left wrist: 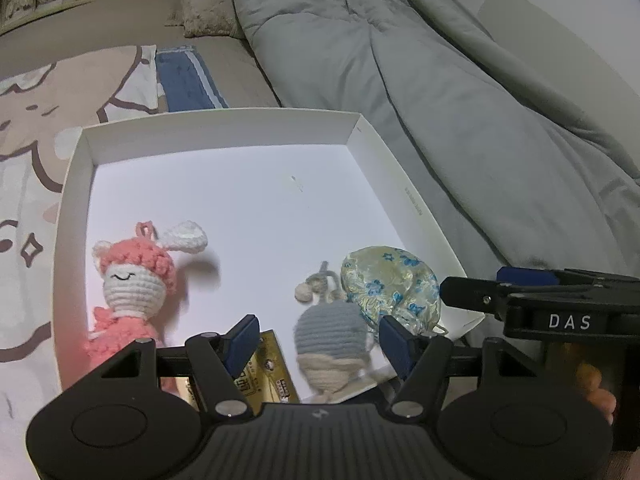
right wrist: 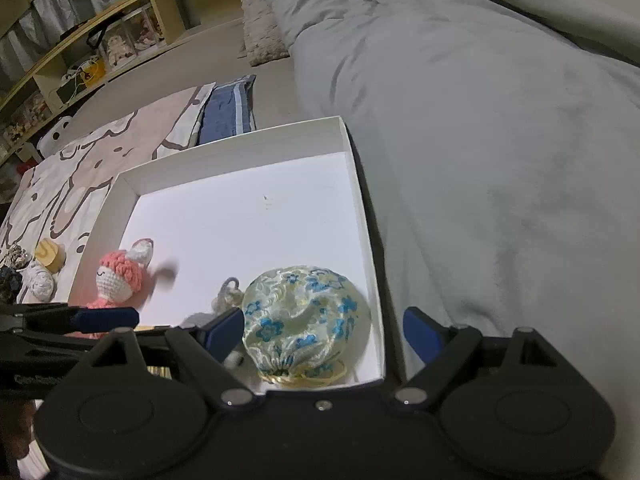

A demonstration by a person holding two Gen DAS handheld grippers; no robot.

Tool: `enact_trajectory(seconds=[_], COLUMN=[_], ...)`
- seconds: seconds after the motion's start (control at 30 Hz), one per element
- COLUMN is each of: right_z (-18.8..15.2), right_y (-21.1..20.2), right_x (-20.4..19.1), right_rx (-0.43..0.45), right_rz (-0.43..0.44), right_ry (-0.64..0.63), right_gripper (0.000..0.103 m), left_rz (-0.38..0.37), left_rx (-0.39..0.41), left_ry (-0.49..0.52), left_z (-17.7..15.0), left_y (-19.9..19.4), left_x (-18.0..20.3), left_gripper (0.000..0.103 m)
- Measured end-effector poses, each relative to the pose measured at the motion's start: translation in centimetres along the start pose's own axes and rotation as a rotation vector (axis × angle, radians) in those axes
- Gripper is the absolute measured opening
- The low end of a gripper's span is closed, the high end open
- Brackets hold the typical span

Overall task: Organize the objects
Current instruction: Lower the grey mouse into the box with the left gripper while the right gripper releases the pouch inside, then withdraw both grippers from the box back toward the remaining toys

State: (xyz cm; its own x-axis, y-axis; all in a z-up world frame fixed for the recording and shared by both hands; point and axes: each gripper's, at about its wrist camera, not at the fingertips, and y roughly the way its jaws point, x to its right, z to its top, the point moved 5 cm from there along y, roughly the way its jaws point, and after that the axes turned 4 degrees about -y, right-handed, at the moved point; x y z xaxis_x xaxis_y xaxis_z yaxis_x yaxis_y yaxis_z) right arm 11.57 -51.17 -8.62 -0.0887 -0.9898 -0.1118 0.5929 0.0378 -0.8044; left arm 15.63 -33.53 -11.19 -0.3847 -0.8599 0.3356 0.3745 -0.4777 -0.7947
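A grey quilt point(right wrist: 500, 140) lies rumpled along the right side of the white cardboard box point(left wrist: 224, 140), touching its right wall; on the box's left is a beige cartoon-print blanket point(left wrist: 48, 92). The shallow, open-topped box holds everything the task has gathered, all crowded at its near end. In the box's near right corner sits a round satin drawstring pouch point(right wrist: 304, 320), pale gold with blue flowers, its gathered mouth facing the near wall. Near the box's left wall lies a crocheted doll point(left wrist: 132, 280) with a pink hood, white face, closed stitched eyes and one white ear. Between doll and pouch lies a smaller crocheted figure point(left wrist: 330, 330), grey on top and beige below, with a cord loop, blurred. A gold card point(left wrist: 266, 372) lies flat just left of it, by the near wall.

The left gripper point(left wrist: 318, 342) stands released above the grey figure, its blue pads clear of it. The right gripper point(right wrist: 324, 330) straddles the pouch, jaws wide, pads not touching.
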Motion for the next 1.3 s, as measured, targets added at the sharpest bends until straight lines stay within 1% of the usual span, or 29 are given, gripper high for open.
enact_trajectory(seconds=[0.2, 0.4, 0.57, 0.67, 0.73, 0.77, 0.93, 1.1, 1.2, 1.3], right_z=[-0.1, -0.1, -0.1, -0.3, -0.5, -0.6, -1.1, -1.8, -2.3, -2.8], right_y=[-1.2, -3.4, -5.1, -6.0, -6.5, -6.8, -8.0, -8.9, -9.3, -9.6], right_x=[-0.2, -1.0, -1.6, -2.0, -2.1, -2.2, -3.0, -3.6, -4.1, -4.4], right_rx=[0.016, 0.052, 0.075, 0.087, 0.092, 0.094, 0.105, 0.114, 0.115, 0.122], right_rz=[0.000, 0.007, -0.019, -0.026, -0.032, -0.038, -0.046, -0.054, -0.058, -0.067], right_ry=[0.004, -0.005, -0.017, -0.014, -0.011, -0.012, -0.020, -0.021, -0.025, -0.028], right_gripper=[0.087, 0.087, 0.088, 0.088, 0.088, 0.088, 0.093, 0.099, 0.103, 0.103], left_rz=[0.007, 0.026, 0.032, 0.038, 0.045, 0.049, 0.055, 0.068, 0.071, 0.081], left_rx=[0.004, 0.021, 0.038, 0.047, 0.056, 0.062, 0.085, 0.105, 0.114, 0.128], left_ry=[0.019, 0.031, 0.031, 0.037, 0.044, 0.047, 0.051, 0.060, 0.058, 0.056], left_z=[-0.1, -0.1, -0.2, -0.4, -0.6, -0.7, -1.2, -1.6, -1.9, -2.3], left_y=[-1.2, -3.0, -4.8, -5.8, -6.5, -6.9, -8.5, -9.8, -10.4, -11.0], left_x=[0.2, 0.0, -0.1, -0.2, -0.3, -0.4, -0.9, -1.5, -2.0, -2.6], left_gripper=[0.067, 0.067, 0.067, 0.074, 0.082, 0.083, 0.096, 0.103, 0.103, 0.103])
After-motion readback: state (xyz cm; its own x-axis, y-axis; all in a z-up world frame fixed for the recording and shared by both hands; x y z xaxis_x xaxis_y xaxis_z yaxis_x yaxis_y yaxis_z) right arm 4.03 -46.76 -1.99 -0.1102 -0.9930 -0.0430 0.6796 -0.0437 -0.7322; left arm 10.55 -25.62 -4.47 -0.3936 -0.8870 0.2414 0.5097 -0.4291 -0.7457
